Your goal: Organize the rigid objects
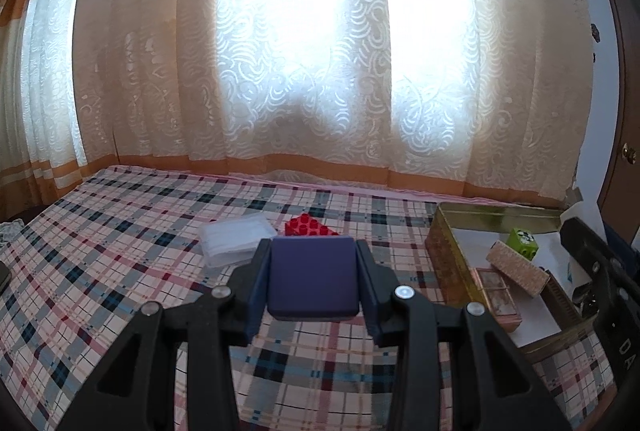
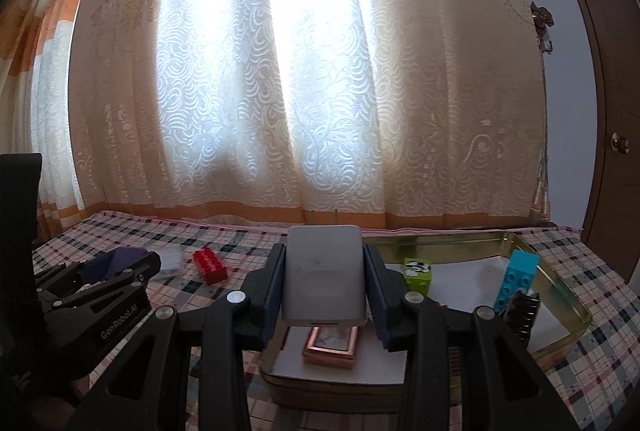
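Observation:
My left gripper (image 1: 313, 281) is shut on a dark blue box (image 1: 312, 277), held above the plaid cloth (image 1: 120, 251). My right gripper (image 2: 325, 289) is shut on a white charger (image 2: 324, 279) with prongs pointing away, held above the near end of the gold tin (image 2: 568, 295). The tin (image 1: 444, 251) holds a copper case (image 2: 330, 349), a green cube (image 2: 418, 271), a blue brick (image 2: 516, 279) and a black comb (image 2: 526, 313). A red brick (image 1: 310, 225) and a clear plastic case (image 1: 236, 239) lie on the cloth beyond the blue box.
Lace curtains (image 1: 320, 51) hang behind the table's far edge. A brown door (image 2: 612, 91) with a knob stands at the right. A tan patterned box (image 1: 518, 269) leans in the tin. The left gripper (image 2: 92, 295) shows at the left of the right wrist view.

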Available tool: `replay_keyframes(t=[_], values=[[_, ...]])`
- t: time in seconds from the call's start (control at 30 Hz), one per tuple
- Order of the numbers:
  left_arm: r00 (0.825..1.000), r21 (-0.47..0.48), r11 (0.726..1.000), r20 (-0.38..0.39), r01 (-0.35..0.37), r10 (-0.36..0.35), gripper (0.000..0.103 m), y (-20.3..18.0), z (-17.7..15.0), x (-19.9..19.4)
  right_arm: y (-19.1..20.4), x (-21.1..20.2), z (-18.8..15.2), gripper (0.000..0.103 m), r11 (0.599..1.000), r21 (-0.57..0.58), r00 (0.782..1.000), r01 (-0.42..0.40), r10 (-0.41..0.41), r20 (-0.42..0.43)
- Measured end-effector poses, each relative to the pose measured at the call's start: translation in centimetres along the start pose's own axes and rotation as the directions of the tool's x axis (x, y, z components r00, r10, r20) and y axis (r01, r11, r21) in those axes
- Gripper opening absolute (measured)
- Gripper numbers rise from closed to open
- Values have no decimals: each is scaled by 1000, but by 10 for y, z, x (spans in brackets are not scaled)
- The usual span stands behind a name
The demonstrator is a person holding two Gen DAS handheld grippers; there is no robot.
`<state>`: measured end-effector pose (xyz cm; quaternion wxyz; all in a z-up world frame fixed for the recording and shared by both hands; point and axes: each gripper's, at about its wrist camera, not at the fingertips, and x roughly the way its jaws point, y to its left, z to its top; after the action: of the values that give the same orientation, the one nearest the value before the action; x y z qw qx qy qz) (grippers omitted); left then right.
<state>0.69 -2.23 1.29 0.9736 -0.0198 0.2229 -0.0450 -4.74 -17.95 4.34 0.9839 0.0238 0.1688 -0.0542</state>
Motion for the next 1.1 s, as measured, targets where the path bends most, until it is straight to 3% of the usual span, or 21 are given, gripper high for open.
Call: replay_keyframes(t=[0.6, 1.1], values=[[998, 7, 999, 42, 51, -52, 39, -34, 11, -9, -49, -8, 4, 41, 997, 37, 997, 72, -73, 23], [988, 68, 988, 54, 140, -143, 39, -86, 17, -9, -125, -12, 9, 41, 975, 109, 980, 192, -196, 30]])
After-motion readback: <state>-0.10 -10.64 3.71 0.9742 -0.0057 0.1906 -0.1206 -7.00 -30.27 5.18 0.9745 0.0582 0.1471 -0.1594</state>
